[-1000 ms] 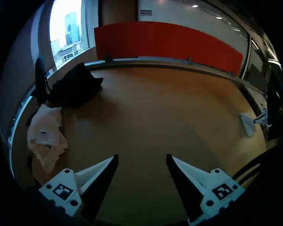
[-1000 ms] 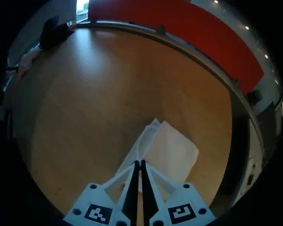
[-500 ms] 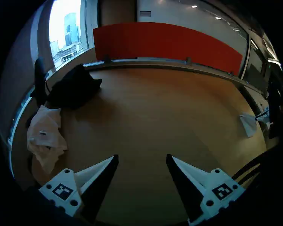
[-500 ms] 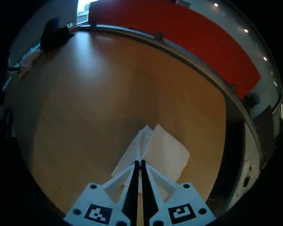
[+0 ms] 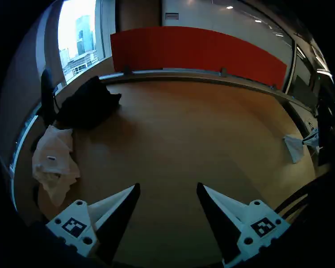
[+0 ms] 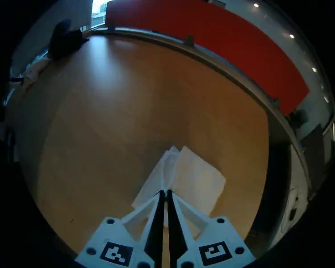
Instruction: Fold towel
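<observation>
The right gripper [image 6: 164, 193] is closed tight on the near edge of the folded white towel [image 6: 198, 178], on the right side of the counter [image 5: 190, 125]. The left gripper [image 5: 167, 185] is wide open and holds nothing. With only one edge pinched, a quick pull could make the folds fall open.

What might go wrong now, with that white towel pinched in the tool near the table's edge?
The right tool pinches the towel at just one spot, and its layers fan apart on one side, so the fold may slip open. The left tool hangs open, well apart from the towel, so it gives no support. The towel lies close to the edge of the table and might slide off if it is tugged.
</observation>
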Motion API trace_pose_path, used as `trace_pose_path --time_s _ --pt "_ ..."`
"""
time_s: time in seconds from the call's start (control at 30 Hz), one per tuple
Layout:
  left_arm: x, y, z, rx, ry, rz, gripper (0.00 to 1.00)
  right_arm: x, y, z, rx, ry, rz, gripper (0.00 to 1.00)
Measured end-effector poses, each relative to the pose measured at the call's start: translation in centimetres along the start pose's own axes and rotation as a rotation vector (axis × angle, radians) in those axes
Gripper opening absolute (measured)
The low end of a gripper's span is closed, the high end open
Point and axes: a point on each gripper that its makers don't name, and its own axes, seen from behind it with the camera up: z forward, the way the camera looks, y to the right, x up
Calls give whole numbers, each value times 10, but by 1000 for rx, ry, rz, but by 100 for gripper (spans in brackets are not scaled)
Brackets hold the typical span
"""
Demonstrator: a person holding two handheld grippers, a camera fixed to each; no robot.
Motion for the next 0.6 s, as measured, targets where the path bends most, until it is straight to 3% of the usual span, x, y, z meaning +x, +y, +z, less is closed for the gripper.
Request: trace_pose_path --time_s 0.37,0.6 --pt "-1 -2 -1 8 -4 5 94 -21 -16 17 31 -48 3 14" --pt "0 -3 -1 9 -5 6 94 -24 -18 18 36 -54 8 45"
